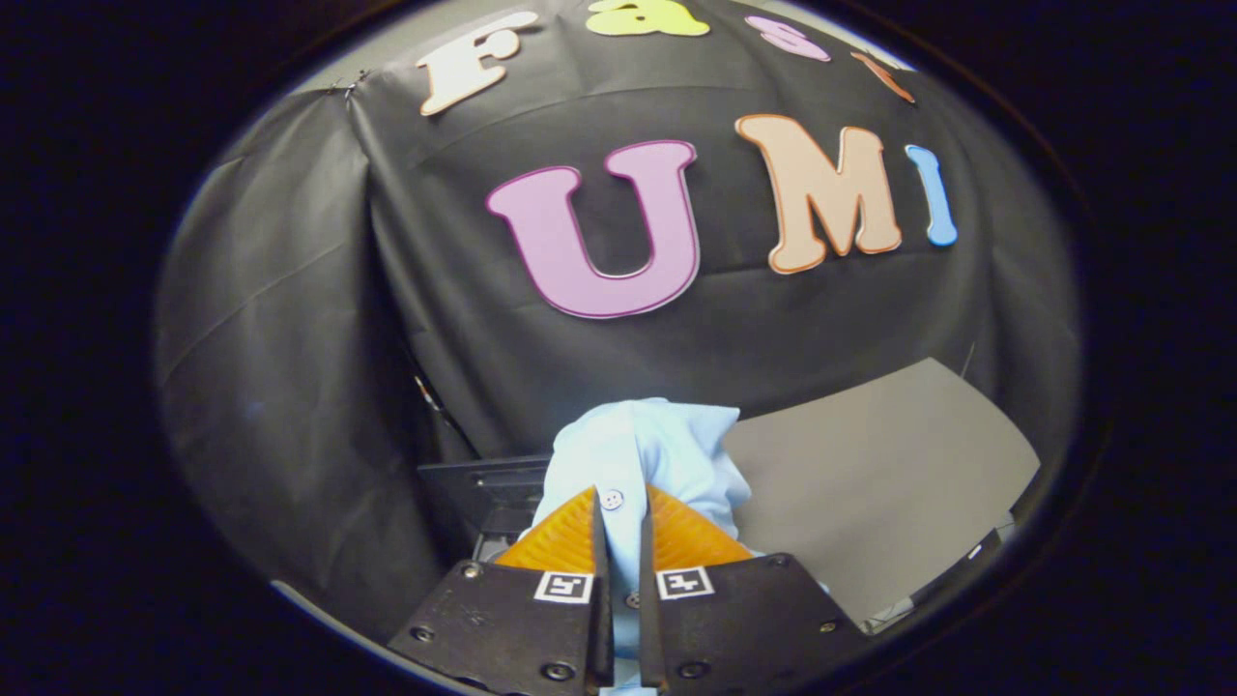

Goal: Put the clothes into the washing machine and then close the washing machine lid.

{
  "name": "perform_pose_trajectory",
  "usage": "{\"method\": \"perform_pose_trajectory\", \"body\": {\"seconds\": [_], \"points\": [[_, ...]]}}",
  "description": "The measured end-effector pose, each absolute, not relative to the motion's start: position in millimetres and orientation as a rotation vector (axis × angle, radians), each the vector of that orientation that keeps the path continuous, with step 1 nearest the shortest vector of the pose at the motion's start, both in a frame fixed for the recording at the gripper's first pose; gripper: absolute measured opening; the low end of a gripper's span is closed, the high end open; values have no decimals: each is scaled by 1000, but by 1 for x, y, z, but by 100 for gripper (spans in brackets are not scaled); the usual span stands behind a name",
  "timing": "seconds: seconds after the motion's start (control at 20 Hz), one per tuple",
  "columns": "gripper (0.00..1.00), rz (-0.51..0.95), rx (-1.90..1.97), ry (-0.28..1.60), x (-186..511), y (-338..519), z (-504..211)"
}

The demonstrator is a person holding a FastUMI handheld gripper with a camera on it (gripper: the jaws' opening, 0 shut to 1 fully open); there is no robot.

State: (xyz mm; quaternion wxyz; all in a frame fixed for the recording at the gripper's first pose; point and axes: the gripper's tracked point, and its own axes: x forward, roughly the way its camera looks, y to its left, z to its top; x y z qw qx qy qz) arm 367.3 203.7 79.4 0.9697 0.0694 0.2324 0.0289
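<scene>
A light blue buttoned shirt [646, 454] is bunched up between and just ahead of my fingers, lifted clear of the surfaces below. My gripper [623, 527] is shut on it, both fingers pressing a fold of the fabric with a button showing at the pinch. Behind the shirt to the left lies a dark flat panel [483, 483], probably part of the washing machine; the shirt and my fingers hide most of it.
A grey flat surface [889, 483] stretches to the right beyond the fingers, ending in a dark edge [966, 565]. The black cloth wall [290, 338] closes off the back and the left side.
</scene>
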Motion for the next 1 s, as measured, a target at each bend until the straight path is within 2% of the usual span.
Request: {"method": "perform_pose_trajectory", "body": {"seconds": [0.4,1.0], "points": [[10,97,131,520,370,259,18],[10,117,168,701,378,302,-139]]}}
